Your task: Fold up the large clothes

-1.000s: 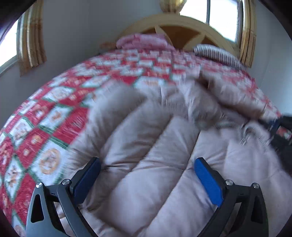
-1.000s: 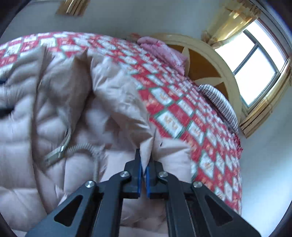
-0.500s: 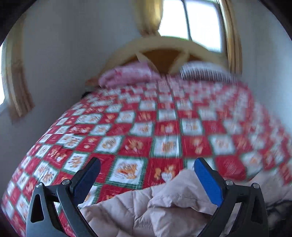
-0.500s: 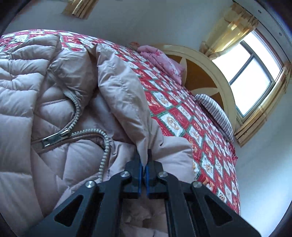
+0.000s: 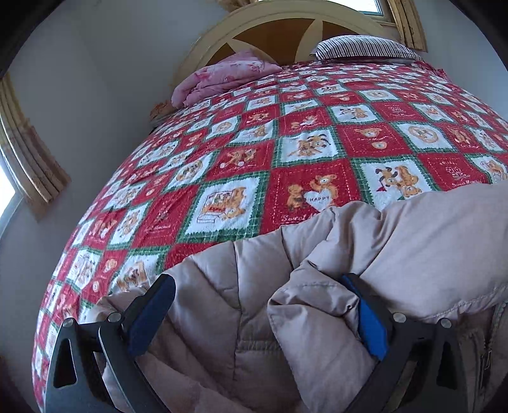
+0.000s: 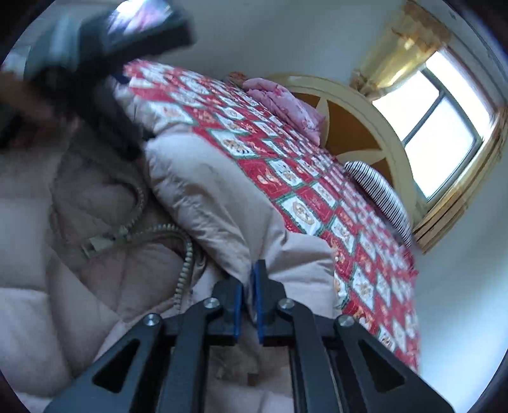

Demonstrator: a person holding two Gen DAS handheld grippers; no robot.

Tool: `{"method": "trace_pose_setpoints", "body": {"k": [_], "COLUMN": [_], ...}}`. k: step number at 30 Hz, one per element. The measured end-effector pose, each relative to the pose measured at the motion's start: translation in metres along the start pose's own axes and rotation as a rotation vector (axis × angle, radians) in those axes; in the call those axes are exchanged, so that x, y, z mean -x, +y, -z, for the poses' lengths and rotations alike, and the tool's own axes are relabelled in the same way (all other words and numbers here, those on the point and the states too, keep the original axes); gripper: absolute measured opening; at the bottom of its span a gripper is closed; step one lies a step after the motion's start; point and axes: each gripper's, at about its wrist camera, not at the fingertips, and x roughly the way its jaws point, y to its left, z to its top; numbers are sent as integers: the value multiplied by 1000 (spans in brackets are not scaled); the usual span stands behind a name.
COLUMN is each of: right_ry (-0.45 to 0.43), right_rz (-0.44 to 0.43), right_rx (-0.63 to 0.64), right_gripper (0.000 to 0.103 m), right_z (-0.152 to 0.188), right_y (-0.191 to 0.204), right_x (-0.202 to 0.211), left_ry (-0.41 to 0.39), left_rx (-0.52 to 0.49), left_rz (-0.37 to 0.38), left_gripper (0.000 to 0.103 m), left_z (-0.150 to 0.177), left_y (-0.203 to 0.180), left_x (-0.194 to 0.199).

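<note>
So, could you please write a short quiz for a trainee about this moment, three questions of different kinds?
1. True or false: the right tool is shut on a fold of the padded beige quilted jacket.
2. Multiple choice: the left tool is A) shut on the jacket, B) open with jacket fabric between its fingers, C) gripping the striped pillow.
3. Fill in: the folded pink blanket and the black-and-white striped pillow lie next to the curved wooden ______, on the red patchwork teddy-bear bedspread.

Key: 1 true; 2 B; 3 headboard.
</note>
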Motion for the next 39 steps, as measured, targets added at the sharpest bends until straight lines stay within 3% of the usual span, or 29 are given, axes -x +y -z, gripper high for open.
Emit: {"method": "trace_pose_setpoints", "body": {"k": [1,3,5,8,10,12,13,14,16,18,20,22,23,24,25,28,32,39], "right_ry": [2,-22,-67,-54,-8,57,116,197,267,227,216,210,204,198,189,161,128,203], "right_rz": [-15,-70,-67,-64,-71,-53,-55,-79,-83,-60,-63,-76,-86,-92,-99,-126,-160,-125], "right_rx": [-29,-126,-245,-492,-639,-694,-696,-685,-662,-638,-648,-659,-672,-681,-693,-749,-837,-790], "right_gripper": [25,53,59,59,58,52,48,36,32,32,32,33,33,33,33,33,31,32], "right_z": [-3,-12,-25,-50,-59,-57,-52,-43,-26,-16,-11,-8,-6,-6,-4,2,10,3], "right_y": [-7,-26,-49,-83,-93,-85,-75,-61,-39,-27,-27,-30,-31,-31,-32,-37,-44,-36], "right_x": [5,25,44,41,18,-11,-28,-51,-69,-62,-55,-56,-56,-58,-56,-56,-56,-69], "left_ry": [-2,-5,-9,-8,-11,-29,-53,-114,-207,-213,-164,-106,-52,-8,30,76,75,82], "left_rx": [4,5,3,6,22,85,129,191,255,284,275,189,109,66,49,144,117,131], "left_rz": [2,0,-2,3,10,52,91,138,227,367,478,395,249,177,154,242,222,225], "left_gripper": [102,102,102,102,102,102,102,102,102,102,102,102,102,102,102,102,102,102], "left_z": [1,0,0,0,-1,-5,-9,-15,-26,-38,-46,-47,-43,-37,-29,-15,-12,-9], "left_y": [0,0,-1,-1,3,16,24,34,41,37,20,-6,-22,-30,-32,-18,-28,-27], "left_x": [0,-2,-2,-2,2,17,28,47,73,82,75,56,37,21,9,-11,-19,-21]}}
